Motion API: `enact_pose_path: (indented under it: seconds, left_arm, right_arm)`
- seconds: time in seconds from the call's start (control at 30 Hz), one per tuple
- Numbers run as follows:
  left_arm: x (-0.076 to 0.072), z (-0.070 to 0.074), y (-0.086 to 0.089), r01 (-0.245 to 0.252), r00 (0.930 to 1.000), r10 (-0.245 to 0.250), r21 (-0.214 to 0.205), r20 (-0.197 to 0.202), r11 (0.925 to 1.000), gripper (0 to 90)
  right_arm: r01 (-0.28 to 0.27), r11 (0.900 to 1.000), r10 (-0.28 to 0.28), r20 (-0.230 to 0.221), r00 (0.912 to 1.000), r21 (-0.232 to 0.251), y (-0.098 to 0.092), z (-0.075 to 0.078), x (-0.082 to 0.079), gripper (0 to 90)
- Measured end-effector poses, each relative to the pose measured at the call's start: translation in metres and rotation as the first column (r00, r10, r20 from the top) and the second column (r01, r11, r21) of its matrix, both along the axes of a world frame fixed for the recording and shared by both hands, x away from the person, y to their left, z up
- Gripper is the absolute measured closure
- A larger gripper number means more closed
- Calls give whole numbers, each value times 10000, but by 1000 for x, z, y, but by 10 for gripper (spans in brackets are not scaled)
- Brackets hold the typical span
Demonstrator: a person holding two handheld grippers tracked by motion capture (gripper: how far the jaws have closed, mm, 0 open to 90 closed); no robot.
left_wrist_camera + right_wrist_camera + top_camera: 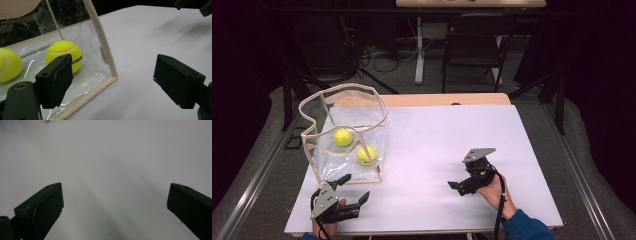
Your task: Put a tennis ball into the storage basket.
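Clear plastic bag (347, 135) with cream piping stood at 10 o'clock on the table (437, 145), two tennis balls (343, 137) inside; judged light, floppy, slippery on the film. Left gripper (354, 187) spread wide just beside its near corner, right gripper (453, 186) spread over bare table at 4 o'clock. Best gripped on the stiffer piped rim (102, 42).

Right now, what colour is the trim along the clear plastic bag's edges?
Beige, a pale cream fabric trim edging the clear plastic bag; the left gripper view shows it best.
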State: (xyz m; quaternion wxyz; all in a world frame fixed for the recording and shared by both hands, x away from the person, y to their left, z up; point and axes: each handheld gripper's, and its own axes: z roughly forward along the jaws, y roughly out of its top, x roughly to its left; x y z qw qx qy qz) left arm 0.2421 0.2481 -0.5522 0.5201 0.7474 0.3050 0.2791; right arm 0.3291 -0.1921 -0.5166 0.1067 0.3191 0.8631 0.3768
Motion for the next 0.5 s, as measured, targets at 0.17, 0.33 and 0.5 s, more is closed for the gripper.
enact_pose_path:
  seconds: [0.17, 0.33, 0.5]
  left_arm:
    - [0, 0, 0, -2, 10000, 3, 13, -14, 10000, 158]
    - [0, 0, 0, -16, 10000, 16, 2, -18, 10000, 158]
    - [1, 0, -1, 0, 10000, 0, 12, -20, 10000, 158]
  right_arm:
    - [245, 9997, -245, 55, 9997, 43, -9, -8, -8, 3]
    - [477, 9989, -477, 129, 9988, 20, -16, -14, -16, 3]
    - [612, 9981, -611, 92, 9981, -44, -20, -17, -22, 2]
